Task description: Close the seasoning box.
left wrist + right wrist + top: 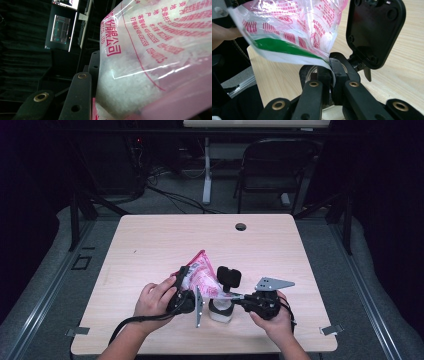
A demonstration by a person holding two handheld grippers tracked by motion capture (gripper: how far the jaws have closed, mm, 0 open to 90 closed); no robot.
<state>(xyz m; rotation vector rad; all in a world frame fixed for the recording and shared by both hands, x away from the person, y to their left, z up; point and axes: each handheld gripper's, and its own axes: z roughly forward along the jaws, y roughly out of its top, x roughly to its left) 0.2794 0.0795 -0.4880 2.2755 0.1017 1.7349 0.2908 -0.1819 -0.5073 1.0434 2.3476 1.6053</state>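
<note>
Clear bag (201, 276) of white granules, printed in pink, held tilted above the bench (150, 245) over a white jar (220, 312). Left gripper (181, 292) has its fingers clamped on the bag's body. Right gripper (329, 72) pinches the bag's lower corner between nearly closed fingers.

the bag (202, 277) is thin, glossy clear plastic film, creased, printed in pink with a green band; inside it sit white, coarse, sugary-looking grains (125, 87). the table (150, 245) is pale wood-grain, smooth and matt. the right gripper (329, 68) has matt black plastic jaws with brass-coloured rivets. the triangular plate (272, 283) looks like dull grey metal. the container (221, 312) below the bag is smooth white plastic.
</note>
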